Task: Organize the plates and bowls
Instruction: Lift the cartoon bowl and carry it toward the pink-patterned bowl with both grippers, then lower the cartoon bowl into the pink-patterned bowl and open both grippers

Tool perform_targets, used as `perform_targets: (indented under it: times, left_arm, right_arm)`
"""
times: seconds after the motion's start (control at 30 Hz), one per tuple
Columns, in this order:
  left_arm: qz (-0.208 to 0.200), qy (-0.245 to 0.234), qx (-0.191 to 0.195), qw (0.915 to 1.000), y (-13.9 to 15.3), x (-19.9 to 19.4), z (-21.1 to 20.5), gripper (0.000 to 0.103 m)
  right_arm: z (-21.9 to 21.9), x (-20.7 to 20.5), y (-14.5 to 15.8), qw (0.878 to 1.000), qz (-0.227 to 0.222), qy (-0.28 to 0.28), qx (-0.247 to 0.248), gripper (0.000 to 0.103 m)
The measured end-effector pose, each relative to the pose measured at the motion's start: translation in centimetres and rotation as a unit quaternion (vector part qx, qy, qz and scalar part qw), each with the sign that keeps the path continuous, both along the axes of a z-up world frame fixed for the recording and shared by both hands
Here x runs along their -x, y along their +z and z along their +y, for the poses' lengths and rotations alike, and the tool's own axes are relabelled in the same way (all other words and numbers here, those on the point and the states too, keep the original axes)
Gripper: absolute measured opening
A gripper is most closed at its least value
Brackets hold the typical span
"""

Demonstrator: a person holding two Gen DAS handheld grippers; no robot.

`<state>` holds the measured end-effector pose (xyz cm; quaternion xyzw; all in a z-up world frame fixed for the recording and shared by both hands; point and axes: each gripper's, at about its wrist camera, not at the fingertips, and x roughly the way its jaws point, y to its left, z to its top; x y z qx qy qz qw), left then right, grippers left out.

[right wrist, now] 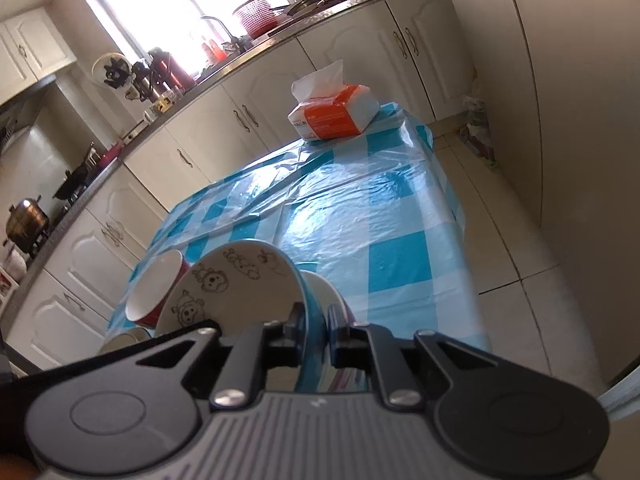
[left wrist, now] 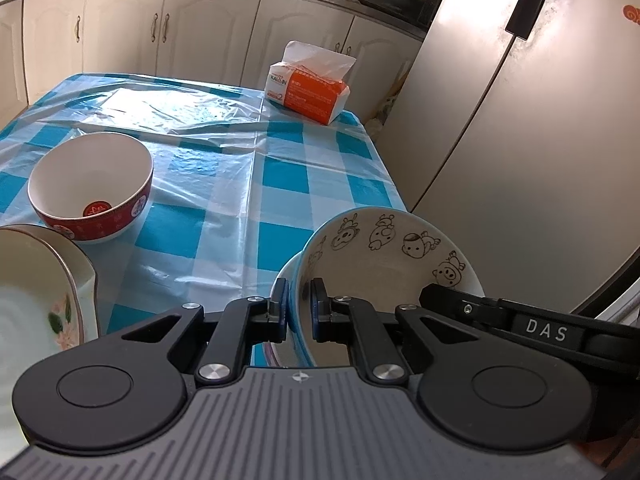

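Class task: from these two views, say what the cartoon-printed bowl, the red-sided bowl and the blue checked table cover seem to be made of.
Cartoon-printed bowl with blue outside: probably glazed ceramic; smooth, softly shiny cream inside, thick rim.
Red-sided bowl with white inside: ceramic or melamine; glossy, printed pattern, so uncertain.
Blue and white checked table cover: cloth under clear plastic film, apparently; wrinkles catch bright glare.

Three bowls: a red bowl at nine o'clock, a cartoon-printed bowl and white bowl beneath at five. One floral plate. One tissue pack at one o'clock.
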<state>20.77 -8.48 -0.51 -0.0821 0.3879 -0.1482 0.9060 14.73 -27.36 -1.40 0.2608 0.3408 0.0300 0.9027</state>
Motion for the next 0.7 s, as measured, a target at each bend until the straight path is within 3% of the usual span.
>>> perform_targets:
  times: [0.23, 0.57, 0.6, 0.67, 0.7]
  left_arm:
    - [0.001, -0.008, 0.005, 1.0000, -0.2, -0.2, 0.0, 0.008]
    - [0.001, -0.017, 0.017, 0.9997, -0.4, 0.4, 0.6, 0.022]
    - [-0.001, -0.018, 0.018, 0.9997, -0.3, 0.5, 0.7, 0.030]
    - [0.001, -0.021, 0.031, 0.9993, -0.2, 0.5, 0.9, 0.032]
    - [-0.002, -0.024, 0.033, 0.9992, -0.1, 0.6, 0.9, 0.039]
  right_arm:
    - [0.0, -0.1, -0.1, 1.000, -0.006, 0.004, -0.005, 0.017]
    - [-0.2, 0.2, 0.3, 0.999, -0.021, -0.009, -0.024, 0.030]
    - [-0.2, 0.3, 0.3, 0.999, -0.024, -0.012, -0.024, 0.030]
    - [-0.2, 0.6, 0.7, 0.999, -0.037, -0.023, -0.014, 0.037]
    - [-0.3, 0.8, 0.9, 0.999, -0.045, -0.027, -0.010, 0.037]
